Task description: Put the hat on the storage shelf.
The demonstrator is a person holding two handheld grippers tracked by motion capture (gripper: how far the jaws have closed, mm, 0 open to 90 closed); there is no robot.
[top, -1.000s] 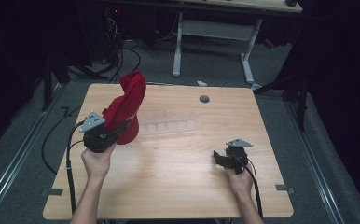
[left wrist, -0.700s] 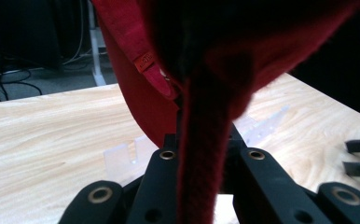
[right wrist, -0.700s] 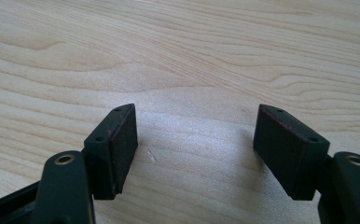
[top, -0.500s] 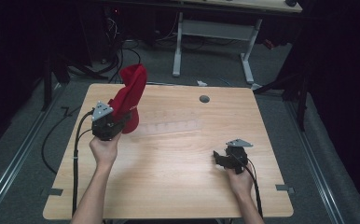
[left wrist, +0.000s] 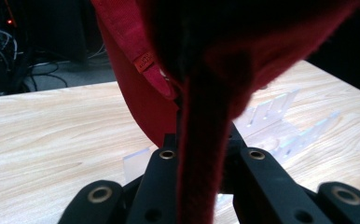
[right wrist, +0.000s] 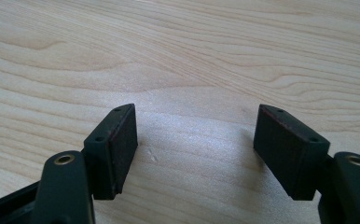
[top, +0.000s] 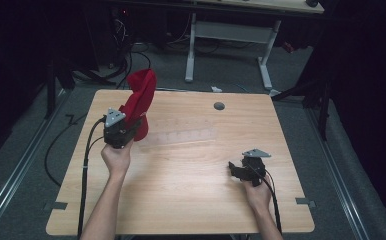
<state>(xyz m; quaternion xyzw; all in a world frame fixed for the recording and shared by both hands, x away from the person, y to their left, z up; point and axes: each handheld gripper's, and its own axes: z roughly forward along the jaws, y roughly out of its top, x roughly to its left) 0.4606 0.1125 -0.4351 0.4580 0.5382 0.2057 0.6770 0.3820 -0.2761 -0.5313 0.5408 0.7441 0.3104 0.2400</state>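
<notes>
While the left gripper [top: 127, 126] pinches a raised red cloth [top: 140, 98], the right gripper [top: 241, 170] rests spread on the table [top: 191, 200], idle.

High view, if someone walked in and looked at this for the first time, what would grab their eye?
The red cloth, clamped in the left gripper and lifted above the table's far left part. Beside it a clear plastic rack lies on the wooden table, easy to miss. The right gripper rests open near the right edge.

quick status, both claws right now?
Left claw: shut on the red cloth, lifted off the table.
Right claw: open, nothing between its jaws, low over the table.
</notes>
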